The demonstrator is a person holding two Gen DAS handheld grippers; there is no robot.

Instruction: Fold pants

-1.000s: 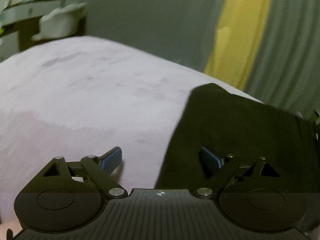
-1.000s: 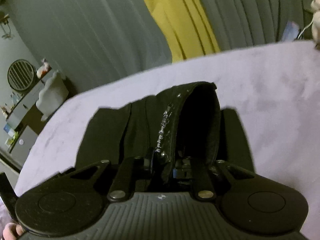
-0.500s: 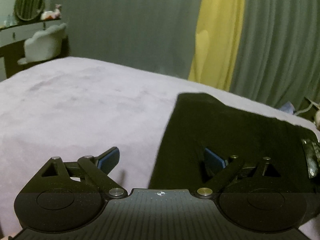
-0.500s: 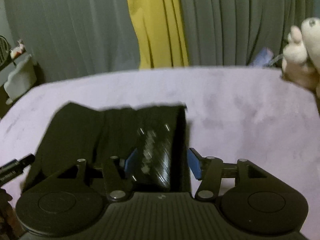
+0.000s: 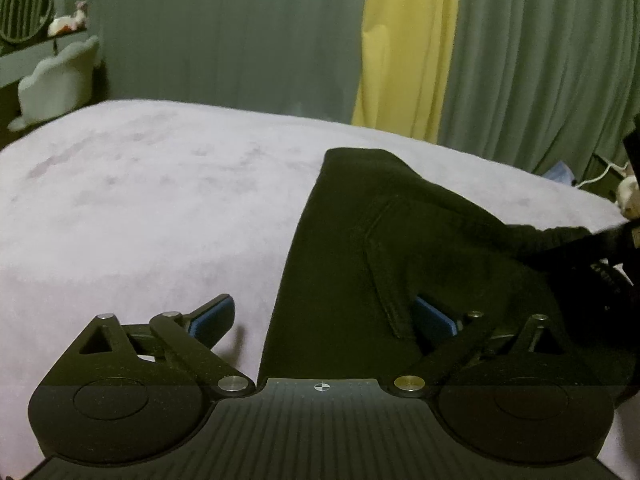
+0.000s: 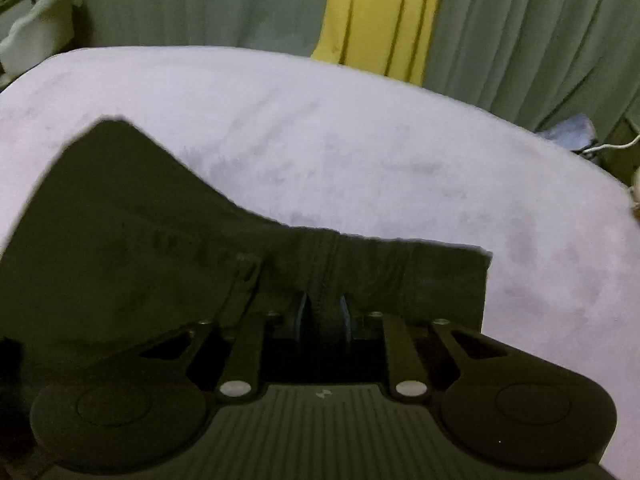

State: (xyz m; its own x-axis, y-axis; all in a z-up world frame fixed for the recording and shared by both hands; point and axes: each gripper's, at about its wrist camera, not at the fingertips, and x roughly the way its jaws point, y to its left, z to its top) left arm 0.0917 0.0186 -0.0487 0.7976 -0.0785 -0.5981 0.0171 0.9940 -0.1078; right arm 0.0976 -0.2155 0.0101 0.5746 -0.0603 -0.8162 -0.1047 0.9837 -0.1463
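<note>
Black pants (image 5: 400,240) lie folded on a pale lilac bed (image 5: 160,200). My left gripper (image 5: 324,316) is open, straddling the pants' left edge; its left finger is over bare bed and its right finger rests on the cloth. In the right wrist view the pants (image 6: 120,240) spread to the left. My right gripper (image 6: 323,316) is shut on a seamed edge of the pants, with the cloth pinched between the blue pads.
Green and yellow curtains (image 5: 408,48) hang behind the bed. A white chair (image 5: 56,80) and a round mirror (image 5: 26,8) stand at far left. A white cable and a blue item (image 6: 572,132) lie beyond the bed's right edge.
My right gripper opened and let go of the raised fold, then shut on the seamed edge of the pants. The left gripper stayed open over the pants' left edge.
</note>
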